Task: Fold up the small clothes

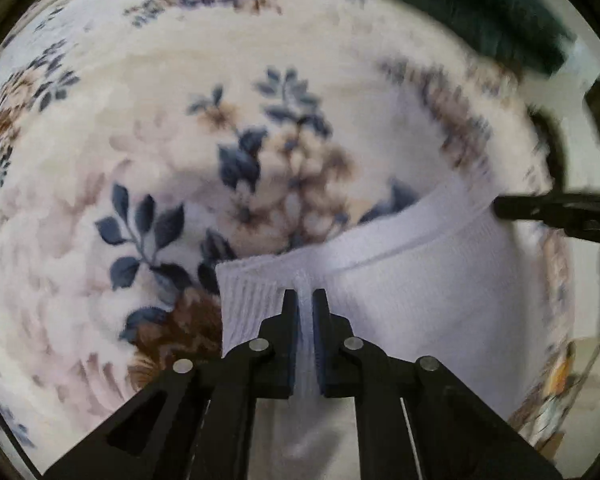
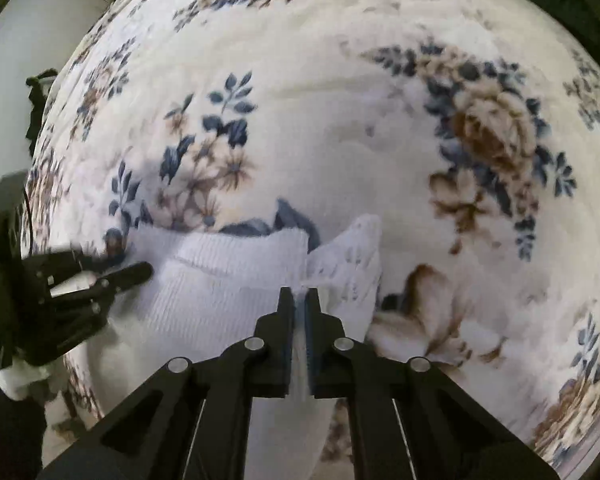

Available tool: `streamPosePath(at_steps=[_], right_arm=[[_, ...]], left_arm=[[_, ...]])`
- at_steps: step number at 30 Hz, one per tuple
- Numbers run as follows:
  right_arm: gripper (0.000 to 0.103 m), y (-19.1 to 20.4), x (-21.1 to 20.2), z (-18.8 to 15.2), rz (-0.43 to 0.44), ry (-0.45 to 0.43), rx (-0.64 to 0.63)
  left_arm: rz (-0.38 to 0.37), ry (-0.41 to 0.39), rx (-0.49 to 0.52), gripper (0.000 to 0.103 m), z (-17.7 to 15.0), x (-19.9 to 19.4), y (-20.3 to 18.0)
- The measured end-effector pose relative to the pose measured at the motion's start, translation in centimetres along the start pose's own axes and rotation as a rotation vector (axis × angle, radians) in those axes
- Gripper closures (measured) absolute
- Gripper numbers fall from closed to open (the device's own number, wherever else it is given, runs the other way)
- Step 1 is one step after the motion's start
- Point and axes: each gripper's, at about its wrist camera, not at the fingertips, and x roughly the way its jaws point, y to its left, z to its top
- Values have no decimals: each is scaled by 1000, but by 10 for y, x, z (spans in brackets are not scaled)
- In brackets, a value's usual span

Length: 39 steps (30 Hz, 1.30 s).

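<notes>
We note a cream plush blanket with blue-and-brown flowers covering the surface. The left gripper and right gripper each pinch the white ribbed knit garment above it.

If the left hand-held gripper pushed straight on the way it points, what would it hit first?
Probably the white ribbed knit garment it is already shut on; past its banded edge, the cream floral blanket lies next. The blur leaves the depth between them unclear.

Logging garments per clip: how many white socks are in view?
1. The sock hangs over the floral blanket, pinched by the left hand-held gripper and right hand-held gripper. More may be hidden.
</notes>
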Motion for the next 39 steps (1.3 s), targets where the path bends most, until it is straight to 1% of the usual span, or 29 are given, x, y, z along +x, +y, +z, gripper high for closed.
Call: streamPosePath(at_steps=[1,3,4,5,7,9,10,12,13,14,15,16,17,18,19,21,23,25,26,27,28,29,30,31,33,35,37,38,39], right_arm=[[99,-4,-5,1,-2,-26,35],[99,-22,-22,0,-10,-90,103],[100,-27,-28,-1,-18,-115,131],[100,-34,-28,0,-31,-138,162],[100,-43,-16,3,-52,-121,196],[100,-49,3,7,-46,-63,206],[100,-43,16,9,-40,-41,203],[98,-48,29,8,6,-3,233],[98,-51,31,7,59,18,248],[96,-54,31,4,112,44,260],[90,-59,26,-2,139,53,276],[81,-62,22,-9,164,48,281],[75,-66,14,-20,196,43,288],[58,-70,10,-31,212,45,301],[53,-75,4,-45,234,46,320],[53,-82,0,-78,321,82,363],[53,-86,7,-115,401,146,410],[53,-83,15,-145,430,199,430],[53,-79,22,-161,440,230,431],[53,-75,28,-171,444,254,432],[53,-71,34,-181,460,273,433],[53,-66,41,-191,485,286,436],[57,-62,45,-197,489,289,436],[75,-58,47,-202,469,277,435],[89,-52,49,-207,445,275,445],[92,-53,42,-208,372,224,459],[93,-60,40,-209,328,204,491],[93,-61,45,-211,341,230,500],[92,-61,48,-211,359,250,492]], left_arm=[[-12,-26,-26,98,1,-8,4],[-79,-89,-115,98,8,-25,19],[-80,-119,-153,98,10,-31,28],[-96,-124,-177,98,13,-31,36],[-89,-110,-237,98,20,-15,52],[-61,-58,-280,98,22,8,65],[-64,-42,-322,98,20,13,73],[-124,-48,-386,96,12,3,85],[-128,-49,-401,95,7,-3,85],[-130,-53,-412,90,1,-11,87],[-148,-63,-422,83,-10,-21,87],[-164,-73,-430,64,-22,-30,86],[-166,-80,-435,49,-34,-39,84],[-173,-86,-449,46,-53,-49,81],[-188,-87,-460,45,-63,-54,79],[-219,-44,-485,45,-89,-57,68],[-237,6,-489,45,-114,-53,55],[-254,58,-490,47,-137,-40,42],[-233,79,-490,50,-148,-33,36],[-234,84,-483,57,-155,-28,32],[-241,85,-475,90,-160,-22,28],[-241,88,-473,92,-163,-20,26],[-220,86,-475,93,-164,-17,25],[-211,75,-475,94,-164,-18,25],[-208,47,-491,95,-161,-23,33],[-198,39,-505,96,-162,-24,43],[-203,49,-530,96,-164,-26,51],[-199,51,-523,95,-164,-28,51],[-231,69,-517,94,-161,-30,50]])
